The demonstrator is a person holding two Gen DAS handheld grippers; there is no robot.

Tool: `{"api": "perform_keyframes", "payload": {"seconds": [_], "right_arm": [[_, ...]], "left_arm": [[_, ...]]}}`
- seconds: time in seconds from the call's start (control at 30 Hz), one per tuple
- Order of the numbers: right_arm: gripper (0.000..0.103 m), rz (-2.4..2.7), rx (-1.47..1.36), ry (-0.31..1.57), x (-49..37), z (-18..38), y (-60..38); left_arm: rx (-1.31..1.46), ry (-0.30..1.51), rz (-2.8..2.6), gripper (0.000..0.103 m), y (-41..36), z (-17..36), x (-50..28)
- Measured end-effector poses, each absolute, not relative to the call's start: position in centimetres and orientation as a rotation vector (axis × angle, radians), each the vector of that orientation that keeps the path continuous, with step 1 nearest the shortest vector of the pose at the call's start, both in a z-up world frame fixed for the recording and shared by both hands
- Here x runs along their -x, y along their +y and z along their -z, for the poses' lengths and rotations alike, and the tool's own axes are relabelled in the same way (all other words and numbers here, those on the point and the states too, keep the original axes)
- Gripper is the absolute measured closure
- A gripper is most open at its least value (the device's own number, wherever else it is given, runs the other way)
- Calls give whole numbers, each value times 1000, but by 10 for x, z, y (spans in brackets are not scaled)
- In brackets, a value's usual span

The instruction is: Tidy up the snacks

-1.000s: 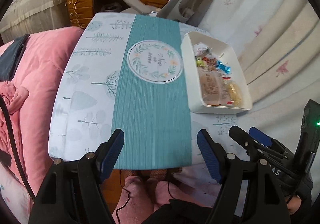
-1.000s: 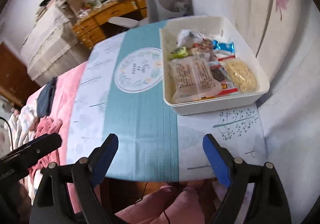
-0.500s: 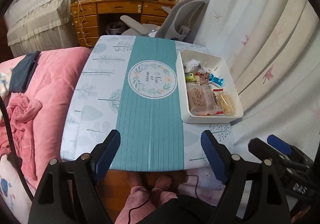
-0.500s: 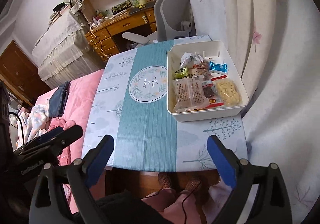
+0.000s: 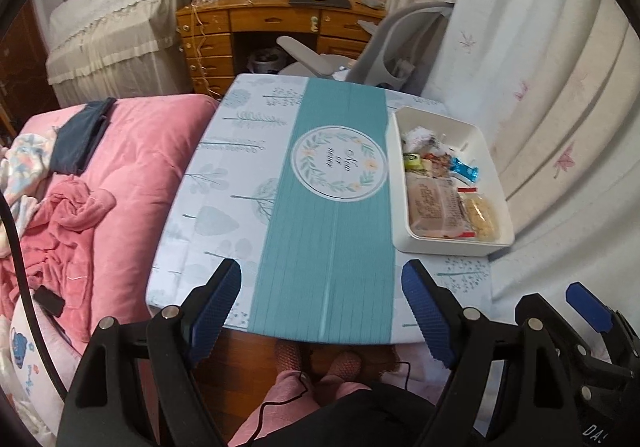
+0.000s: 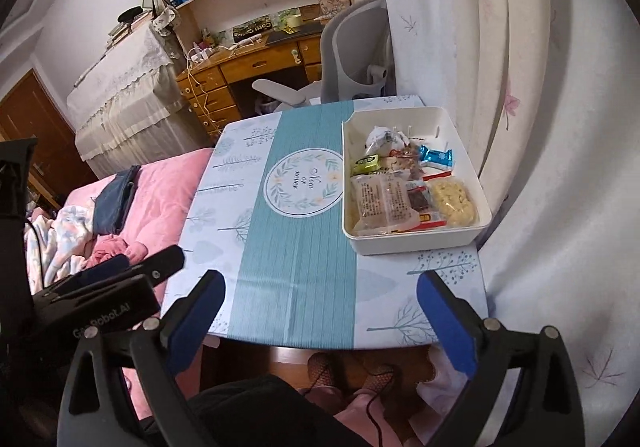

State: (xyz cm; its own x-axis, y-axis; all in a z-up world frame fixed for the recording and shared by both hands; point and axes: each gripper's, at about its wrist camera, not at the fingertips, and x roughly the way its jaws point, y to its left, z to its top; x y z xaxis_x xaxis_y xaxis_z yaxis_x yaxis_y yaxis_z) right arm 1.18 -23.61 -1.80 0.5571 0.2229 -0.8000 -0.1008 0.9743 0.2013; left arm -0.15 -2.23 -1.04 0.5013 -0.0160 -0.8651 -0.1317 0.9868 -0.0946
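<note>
A white bin stands at the right side of the table, which has a teal and leaf-print cloth. In the bin lie several snacks: a large clear packet, a yellow puffed snack, a blue candy and a green candy. My left gripper hangs open above the table's near edge, holding nothing. My right gripper is beside it, its jaws opening with nothing between them. No snack lies on the cloth itself.
A pink bed with clothes borders the table's left. Pale curtains hang close on the right. A grey chair and a wooden desk stand beyond the far edge. A person's pink-trousered legs are below the grippers.
Both grippers have risen and drawn back from the table, so more of the room shows. The jaws of both stand wider than before. The bin and snacks have not moved.
</note>
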Motion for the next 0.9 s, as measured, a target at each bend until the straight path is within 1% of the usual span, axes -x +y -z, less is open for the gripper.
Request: {"api": "perform_keyframes", "payload": {"seconds": [0.1, 0.2, 0.27, 0.4, 0.47, 0.57, 0.77, 0.9], "right_arm": [[5, -203, -128, 974, -17, 22, -234], [5, -225, -135, 992, -22, 28, -232], [5, -238, -162, 1007, -26, 32, -235], [5, -236, -185, 1022, -33, 39, -240], [5, -232, -189, 1018, -34, 40, -241], [5, -223, -193, 1005, -37, 38, -243], [0, -204, -201, 1005, -45, 39, -248], [0, -199, -206, 998, -48, 39, -251]], "left_arm": [[136, 1036, -84, 21, -24, 10, -1], [119, 1044, -99, 15, -27, 13, -5], [119, 1047, -110, 8, -27, 15, -9], [105, 1049, -125, 5, -29, 19, -15], [101, 1039, -125, 2, -30, 19, -18], [86, 1023, -130, 2, -32, 17, -22], [74, 1000, -120, 2, -35, 14, -31], [65, 995, -119, 2, -38, 13, -35]]}}
